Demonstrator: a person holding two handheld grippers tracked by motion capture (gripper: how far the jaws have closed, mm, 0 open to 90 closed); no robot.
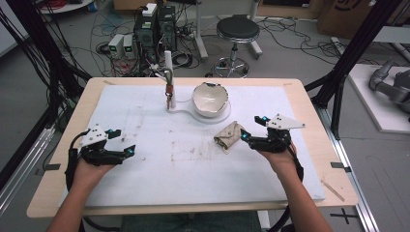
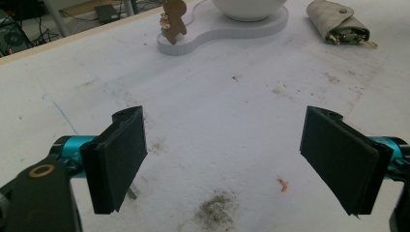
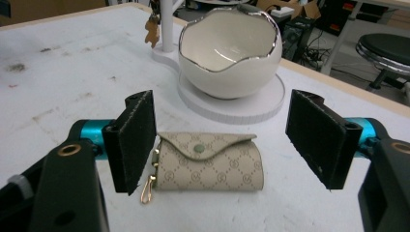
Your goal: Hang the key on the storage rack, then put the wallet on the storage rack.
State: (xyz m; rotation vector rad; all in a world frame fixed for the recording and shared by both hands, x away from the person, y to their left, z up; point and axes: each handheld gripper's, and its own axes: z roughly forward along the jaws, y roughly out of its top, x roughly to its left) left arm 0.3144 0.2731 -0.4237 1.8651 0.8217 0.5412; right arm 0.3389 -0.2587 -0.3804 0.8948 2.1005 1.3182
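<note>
Trouble could come if the small beige patterned key pouch [image 3: 210, 162] is pinched crookedly by the wide-spread right gripper [image 3: 222, 142]: it could be pushed toward 12 o'clock into the white egg-shaped bowl [image 3: 227, 53]. The left gripper [image 2: 227, 159] is held wide apart over bare desk [image 2: 217, 111].

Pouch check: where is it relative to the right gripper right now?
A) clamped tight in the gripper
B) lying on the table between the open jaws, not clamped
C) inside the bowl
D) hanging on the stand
B. In the right gripper view the pouch lies flat on the table between the right gripper's spread jaws, with a clear gap at the far jaw.
</note>
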